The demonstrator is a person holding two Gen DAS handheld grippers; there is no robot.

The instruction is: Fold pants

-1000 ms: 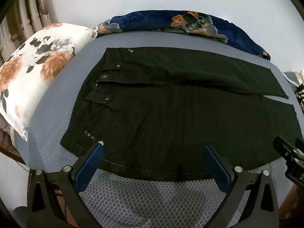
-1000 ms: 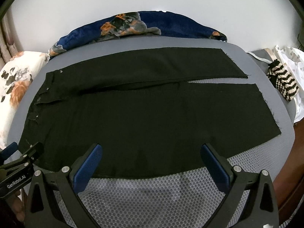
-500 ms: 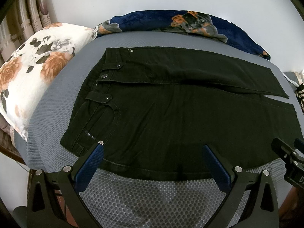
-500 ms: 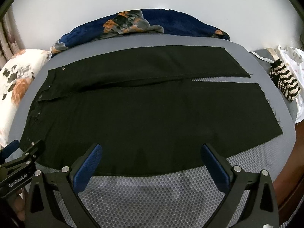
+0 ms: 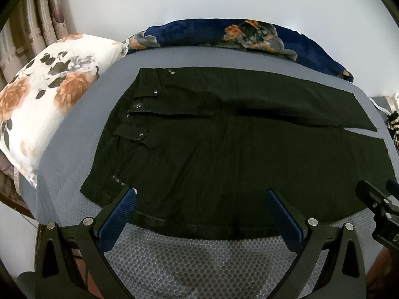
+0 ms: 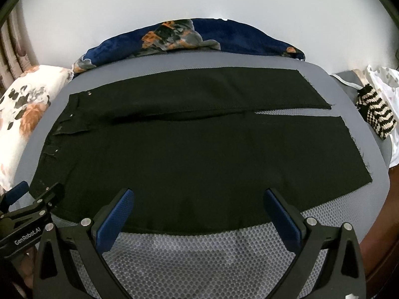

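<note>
Black pants (image 5: 224,144) lie flat and spread on a grey mesh-covered bed, waistband to the left, both legs running right. They also show in the right wrist view (image 6: 199,149). My left gripper (image 5: 200,194) is open and empty, its blue pads just above the near edge of the pants close to the waist end. My right gripper (image 6: 198,193) is open and empty, over the near edge of the near leg. Each gripper shows at the edge of the other's view.
A floral white pillow (image 5: 42,94) lies left of the waistband. A dark blue floral blanket (image 5: 224,35) lies along the far side by the wall. A striped knit item (image 6: 376,117) and white cloth sit at the right. The grey mesh cover (image 5: 199,261) lies near.
Both grippers have stayed almost still, jaws open. The views have shifted only slightly; the pants have not moved.
</note>
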